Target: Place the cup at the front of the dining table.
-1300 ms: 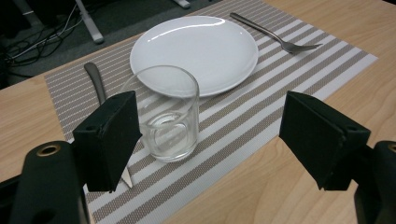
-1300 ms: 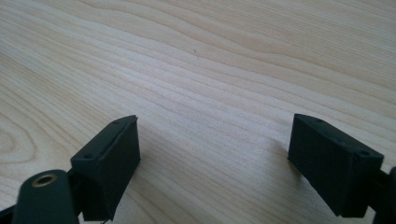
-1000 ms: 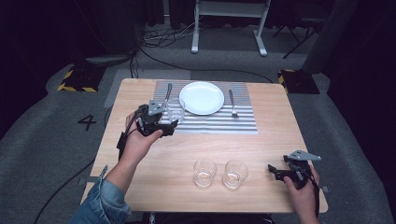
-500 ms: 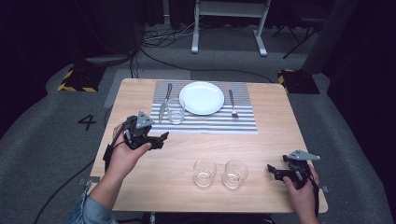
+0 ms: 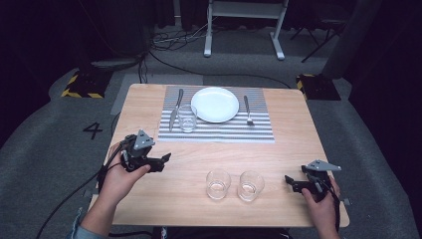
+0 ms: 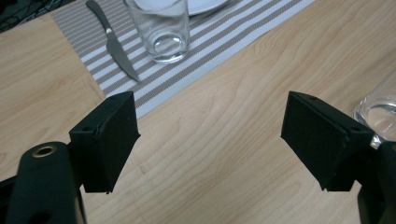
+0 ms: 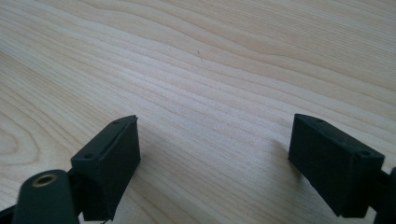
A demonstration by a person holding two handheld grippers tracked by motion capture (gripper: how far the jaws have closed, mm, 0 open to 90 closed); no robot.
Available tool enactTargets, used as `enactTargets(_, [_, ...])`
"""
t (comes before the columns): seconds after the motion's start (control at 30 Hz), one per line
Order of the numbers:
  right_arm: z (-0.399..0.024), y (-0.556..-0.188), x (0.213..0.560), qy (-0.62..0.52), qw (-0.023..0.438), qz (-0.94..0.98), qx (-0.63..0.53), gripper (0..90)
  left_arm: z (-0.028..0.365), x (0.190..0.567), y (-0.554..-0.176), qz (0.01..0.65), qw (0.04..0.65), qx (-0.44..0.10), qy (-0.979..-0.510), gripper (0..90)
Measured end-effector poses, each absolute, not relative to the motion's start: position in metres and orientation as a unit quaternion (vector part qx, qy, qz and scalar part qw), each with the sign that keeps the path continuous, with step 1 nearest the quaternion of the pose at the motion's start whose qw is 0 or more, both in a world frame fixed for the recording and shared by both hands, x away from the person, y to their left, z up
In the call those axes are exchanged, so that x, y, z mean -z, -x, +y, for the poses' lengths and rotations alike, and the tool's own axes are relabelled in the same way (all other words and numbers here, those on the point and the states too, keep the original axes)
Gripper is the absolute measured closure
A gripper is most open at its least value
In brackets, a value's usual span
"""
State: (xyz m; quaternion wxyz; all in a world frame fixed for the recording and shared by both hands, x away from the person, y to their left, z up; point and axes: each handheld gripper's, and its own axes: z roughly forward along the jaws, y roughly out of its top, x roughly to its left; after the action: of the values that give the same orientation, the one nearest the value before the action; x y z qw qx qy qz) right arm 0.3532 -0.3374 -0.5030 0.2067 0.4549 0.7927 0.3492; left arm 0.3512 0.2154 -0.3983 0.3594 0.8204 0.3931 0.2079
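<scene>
**Two glasses sitting close together, one already on the mat**

The left gripper [image 5: 158, 162] is hovering over the left side of the table [image 5: 293, 149], its jaws spread wide and holding nothing. The right gripper [image 5: 292, 183] is sitting low near the table's right front corner, jaws likewise wide apart and empty over bare wood.

One glass [image 5: 187, 118] is standing upright on the striped mat [image 5: 219, 130], just beside the knife [image 5: 174, 110] and close to the plate [image 5: 215, 104]; a fork [image 5: 247, 110] is lying on the plate's other side. Two more glasses [image 5: 218, 183] [image 5: 250, 185] are waiting near the front edge, nearly touching each other.

The likeliest trouble, as I judge it: an open jaw reaching for one of that pair is risking a knock against its neighbour, tipping it or pushing it towards the edge. Clear, smooth walls could also slip in a loose pinch.
</scene>
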Motion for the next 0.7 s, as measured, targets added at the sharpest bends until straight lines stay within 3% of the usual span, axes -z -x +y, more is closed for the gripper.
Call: enactTargets(0.7, [-0.337,-0.353,0.503,-0.455,0.207,0.793,-0.349,16.5,0.242,0.438,-0.328,0.405,0.33,-0.191,-0.831,18.0])
